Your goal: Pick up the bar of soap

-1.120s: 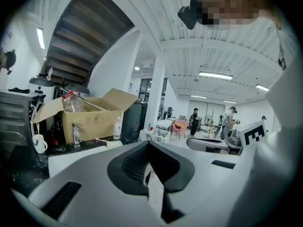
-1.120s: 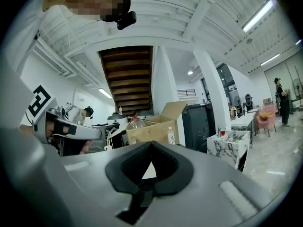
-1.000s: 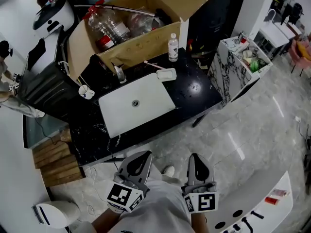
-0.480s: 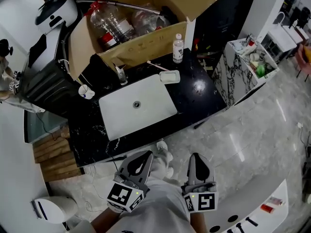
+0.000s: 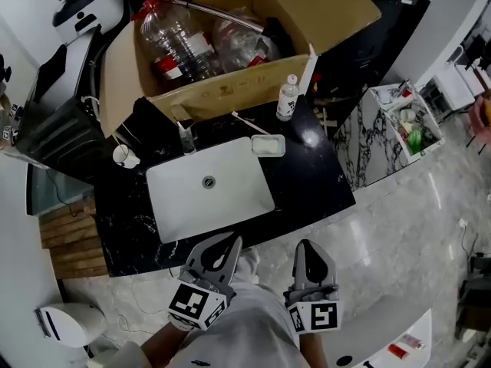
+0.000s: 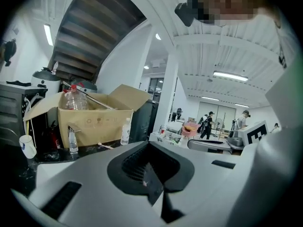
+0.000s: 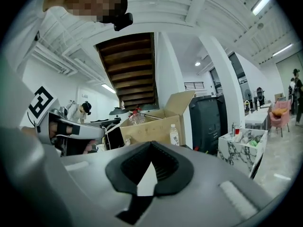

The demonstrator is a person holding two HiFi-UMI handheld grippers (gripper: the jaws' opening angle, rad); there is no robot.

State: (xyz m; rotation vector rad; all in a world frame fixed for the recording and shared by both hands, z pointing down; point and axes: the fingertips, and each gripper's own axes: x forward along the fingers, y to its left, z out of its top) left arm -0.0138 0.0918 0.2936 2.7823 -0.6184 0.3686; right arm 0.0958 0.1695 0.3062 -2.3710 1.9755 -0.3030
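Observation:
The bar of soap (image 5: 268, 146) is a pale block in a small dish on the black counter (image 5: 307, 182), at the back right corner of the white sink (image 5: 230, 198). My left gripper (image 5: 222, 244) and right gripper (image 5: 307, 250) are held side by side low in the head view, close to the person's body and well short of the counter's front edge. Both have their jaws closed together with nothing between them. In the left gripper view the left gripper (image 6: 150, 143) points over the counter top. The right gripper (image 7: 151, 143) points toward the cardboard box.
An open cardboard box (image 5: 230, 90) holding plastic bottles stands behind the sink. A small white bottle (image 5: 288, 98), a faucet (image 5: 186, 138) and a white cup (image 5: 123, 156) stand on the counter. A marble-patterned bin (image 5: 383, 129) stands at the counter's right end.
The head view has moved closer to the counter, so the sink and soap dish sit lower in the picture. Both grippers stay shut and in the same place by the body.

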